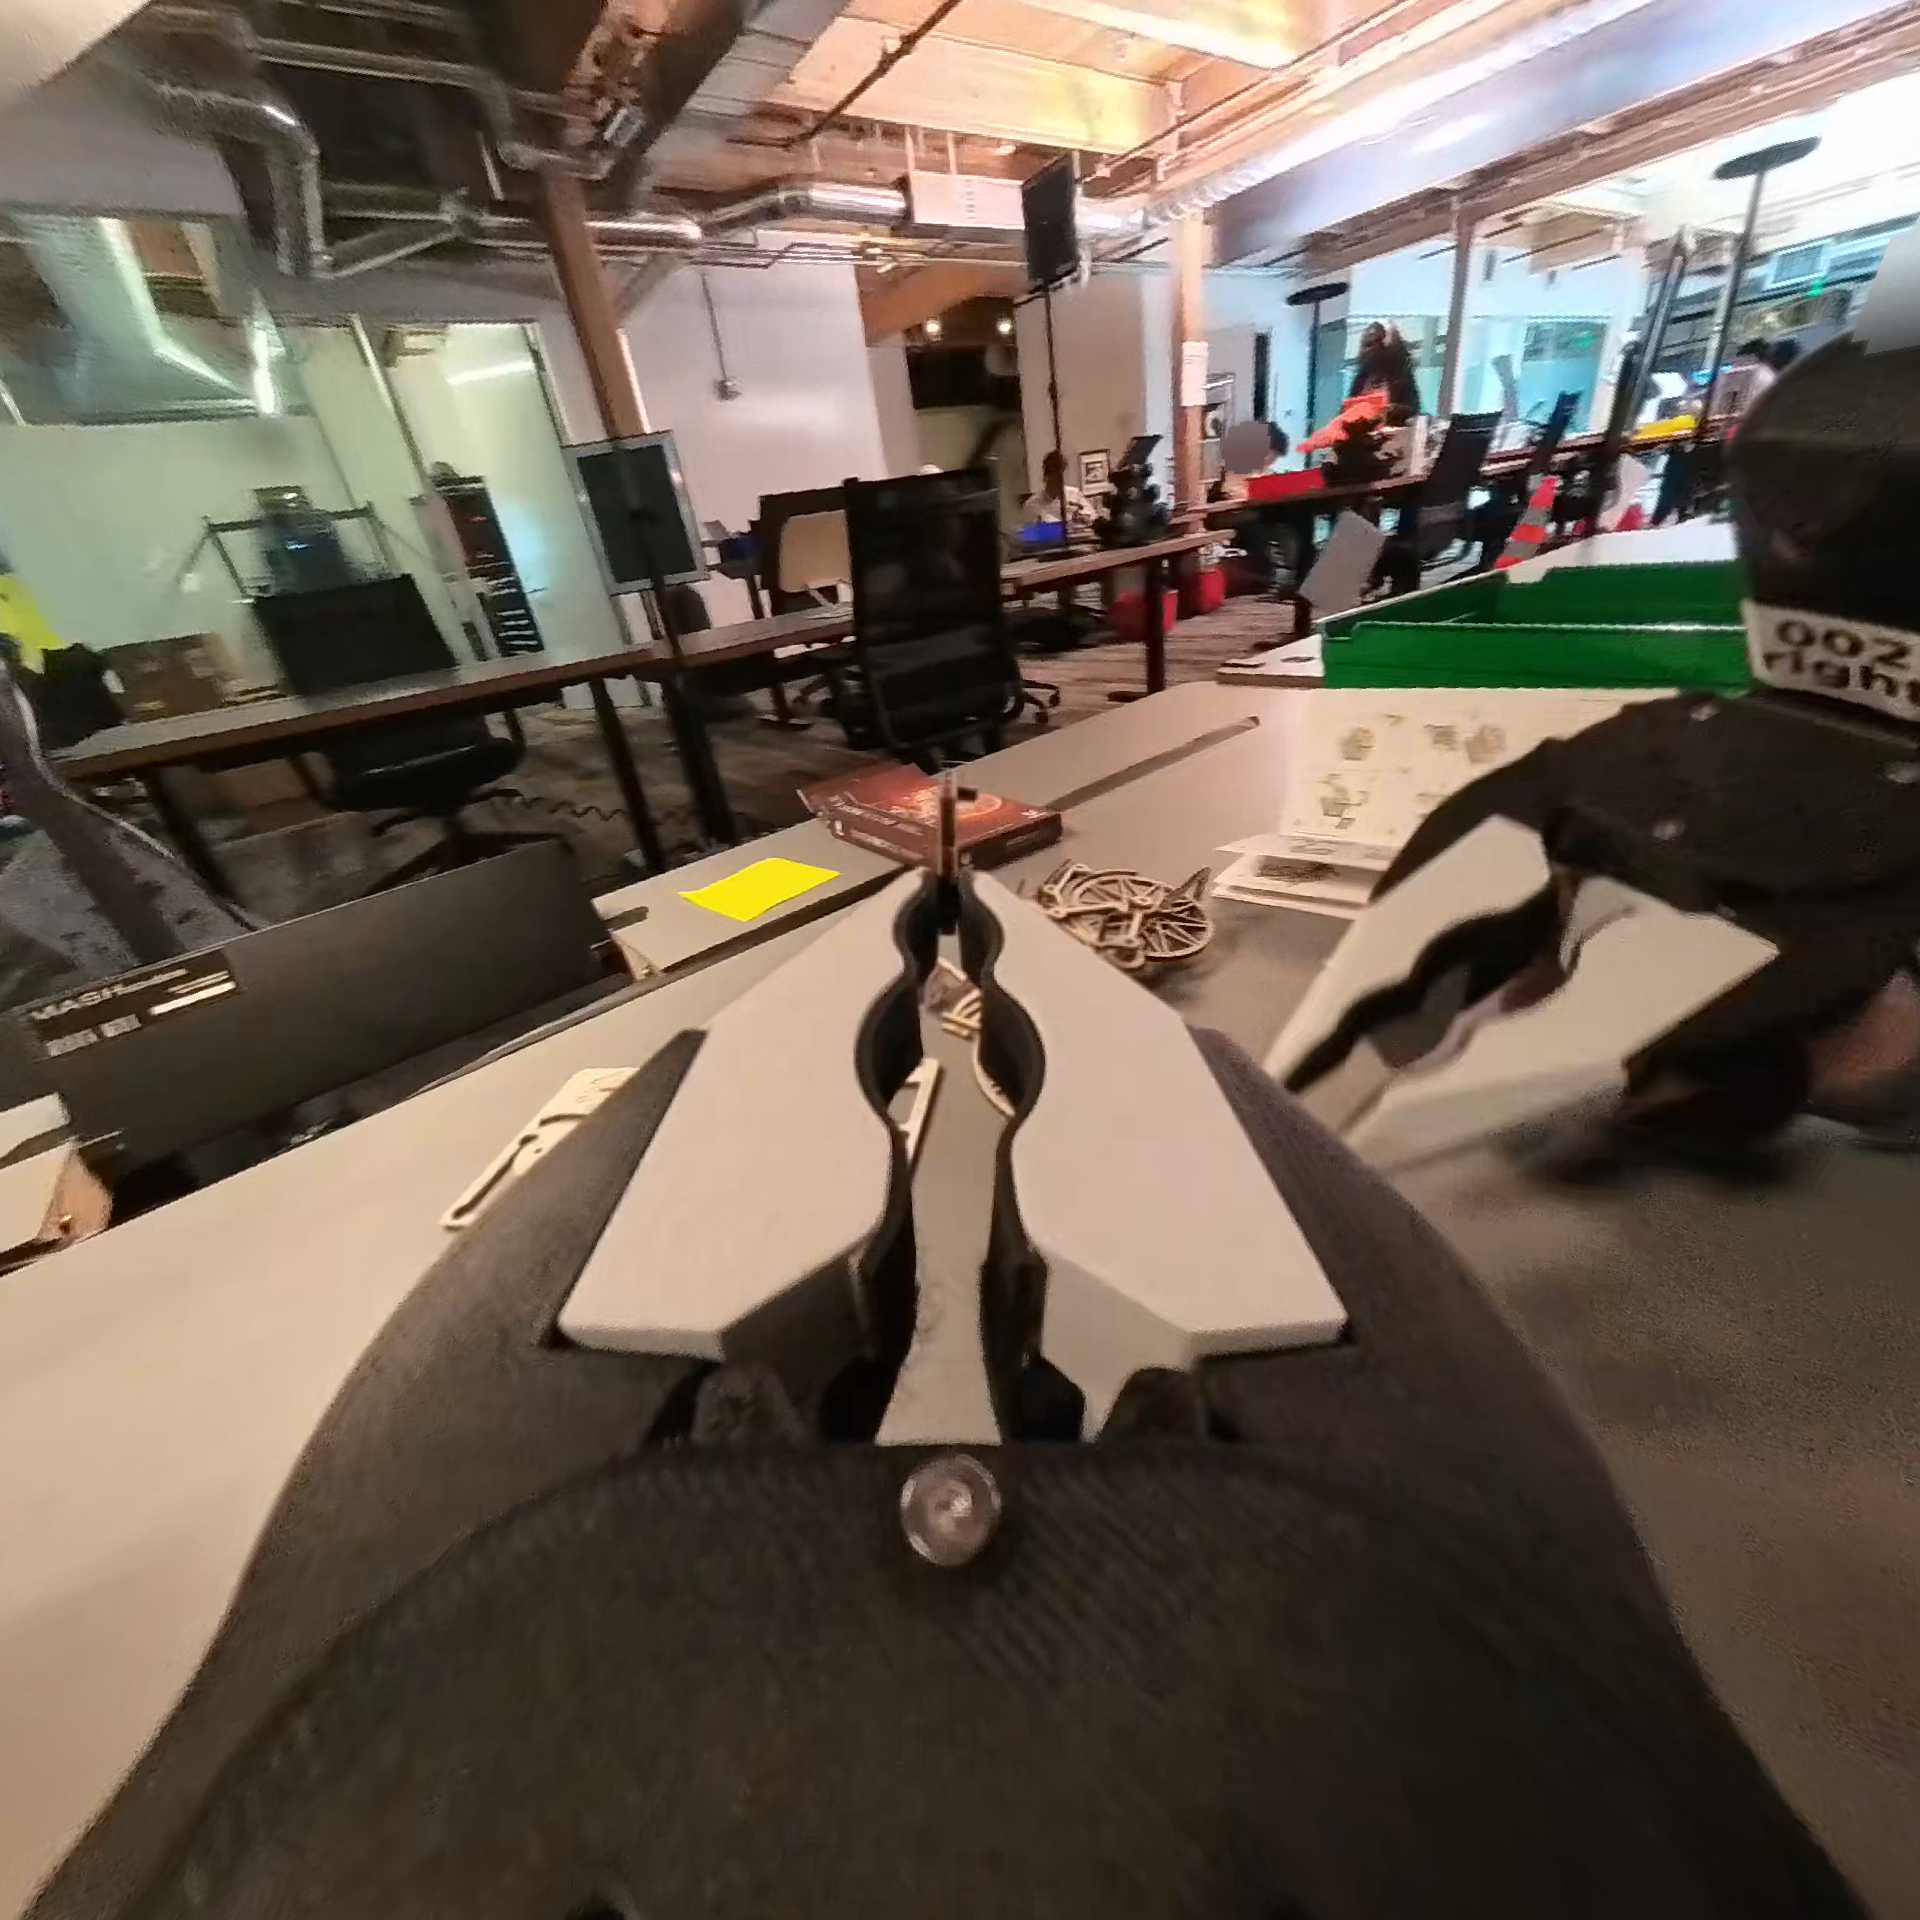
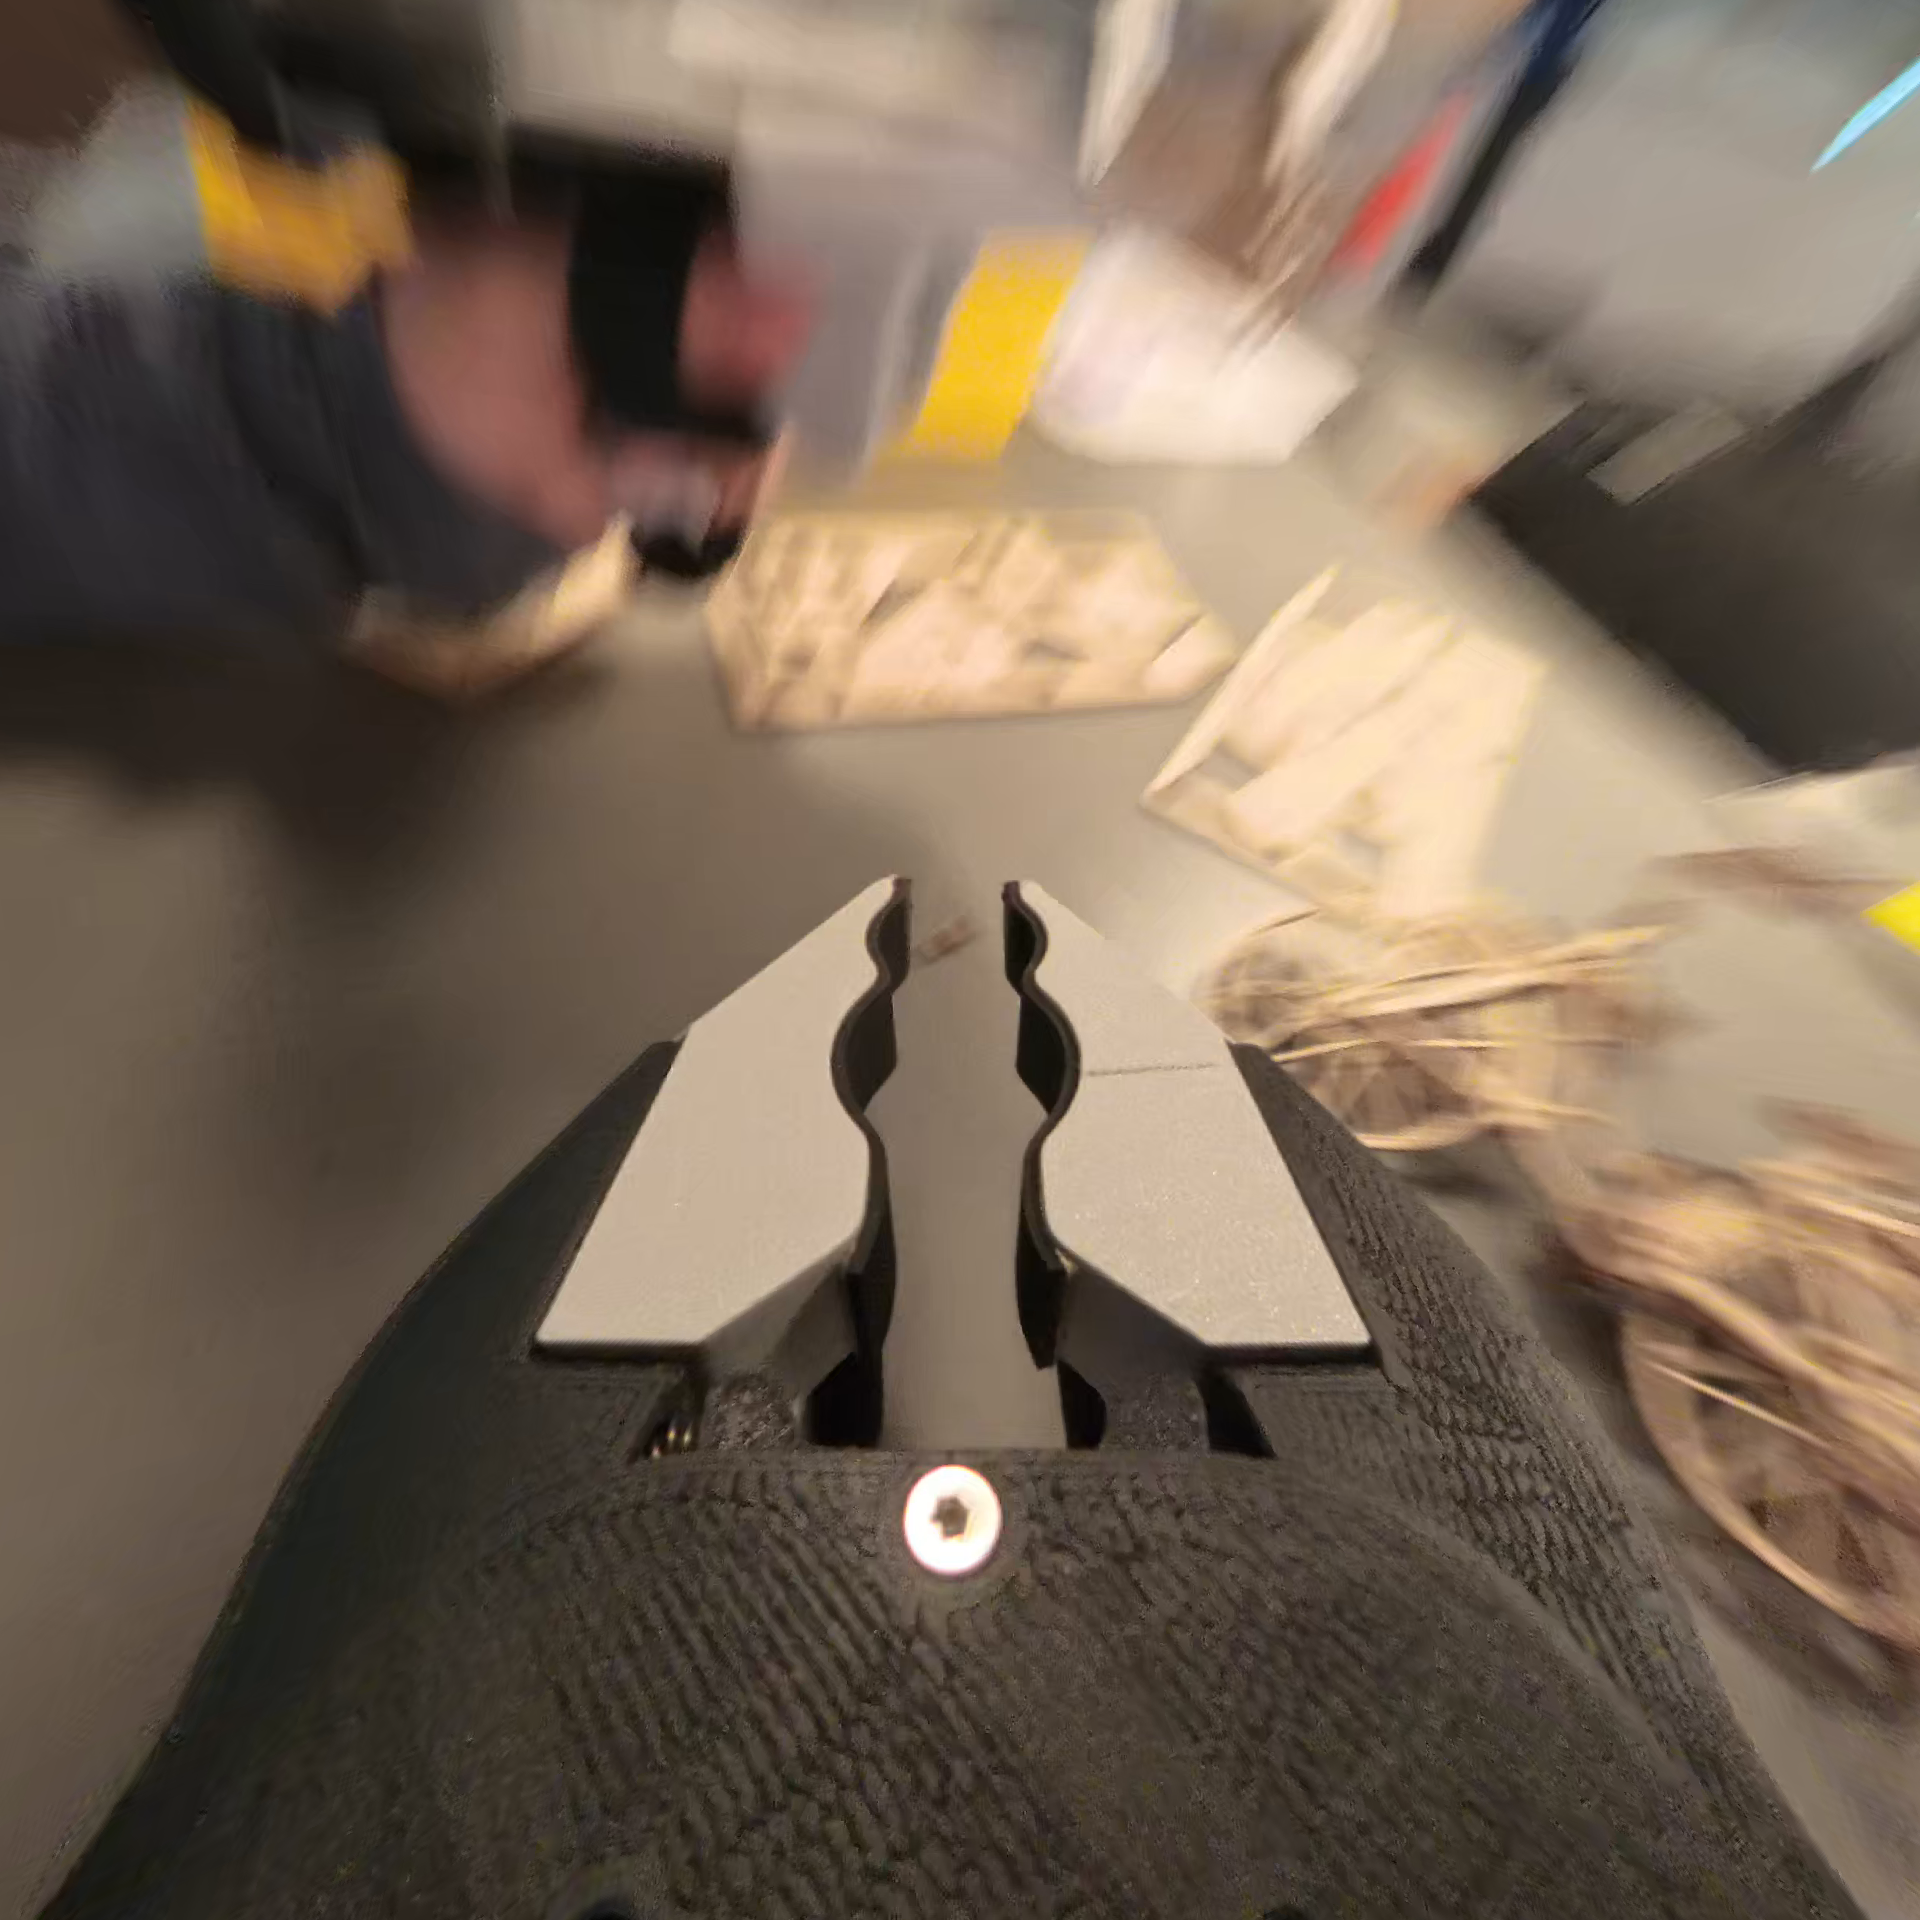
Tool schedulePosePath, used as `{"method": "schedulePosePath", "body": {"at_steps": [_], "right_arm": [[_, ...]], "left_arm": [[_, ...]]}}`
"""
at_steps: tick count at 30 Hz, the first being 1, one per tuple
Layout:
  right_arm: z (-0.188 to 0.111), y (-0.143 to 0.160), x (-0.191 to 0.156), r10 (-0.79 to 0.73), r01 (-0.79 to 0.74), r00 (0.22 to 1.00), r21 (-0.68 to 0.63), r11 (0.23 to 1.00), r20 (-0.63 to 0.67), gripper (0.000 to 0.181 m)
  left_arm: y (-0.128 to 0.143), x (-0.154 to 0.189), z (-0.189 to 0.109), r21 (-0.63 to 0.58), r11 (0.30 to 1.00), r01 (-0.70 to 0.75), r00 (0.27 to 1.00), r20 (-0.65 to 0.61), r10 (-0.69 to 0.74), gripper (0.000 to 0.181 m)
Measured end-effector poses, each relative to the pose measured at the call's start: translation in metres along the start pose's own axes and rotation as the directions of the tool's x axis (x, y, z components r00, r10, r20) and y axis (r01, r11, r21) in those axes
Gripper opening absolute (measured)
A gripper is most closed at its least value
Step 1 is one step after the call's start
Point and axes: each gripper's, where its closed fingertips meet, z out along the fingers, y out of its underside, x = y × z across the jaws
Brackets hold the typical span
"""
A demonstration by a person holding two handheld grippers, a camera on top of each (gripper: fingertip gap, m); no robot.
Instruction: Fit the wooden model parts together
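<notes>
My left gripper (image 1: 945,883) is shut on a thin dark stick-like part (image 1: 949,821) that stands upright out of its fingertips. Just beyond it, a part-built wooden model with spoked wheels (image 1: 1132,920) lies on the grey table (image 1: 1558,1351). Small loose wooden parts (image 1: 956,1003) lie under my left fingers. My right gripper (image 2: 956,894) is open and empty, low over the table, with a small wooden bit (image 2: 945,935) just past its tips. It also shows at the right of the left wrist view (image 1: 1299,1070). The right wrist view is motion-blurred; the wheeled wooden model (image 2: 1455,1018) is to its right.
Laser-cut wooden part sheets (image 2: 956,623) (image 2: 1351,727) lie ahead of my right gripper. A flat pale wooden piece (image 1: 530,1143), a yellow note (image 1: 758,888), a brown box (image 1: 935,821), instruction sheets (image 1: 1392,769) and a green tray (image 1: 1538,634) lie on the table. A person's sleeve (image 2: 156,468) is at left. The tips of one gripper are about 11 cm away from the tips of the other.
</notes>
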Motion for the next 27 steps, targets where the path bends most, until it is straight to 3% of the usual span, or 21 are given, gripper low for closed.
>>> {"method": "schedulePosePath", "body": {"at_steps": [3, 10, 27], "right_arm": [[0.017, 0.023, -0.013, 0.078, -0.052, 0.988, -0.188, 0.981, 0.133, 0.017], [0.026, 0.030, -0.010, 0.245, -0.182, 0.943, -0.267, 0.946, 0.224, 0.015], [0.034, 0.035, -0.009, 0.080, -0.017, 0.976, -0.291, 0.957, 0.205, 0.000]], "left_arm": [[0.003, -0.001, 0.001, -0.007, 1.000, 0.003, 1.000, 0.006, -0.003, 0.004], [0.003, -0.003, 0.001, 0.000, 0.998, 0.069, 0.998, -0.004, -0.069, 0.001], [-0.001, -0.010, -0.001, 0.014, 0.988, 0.152, 0.988, -0.011, -0.152, 0.001]]}}
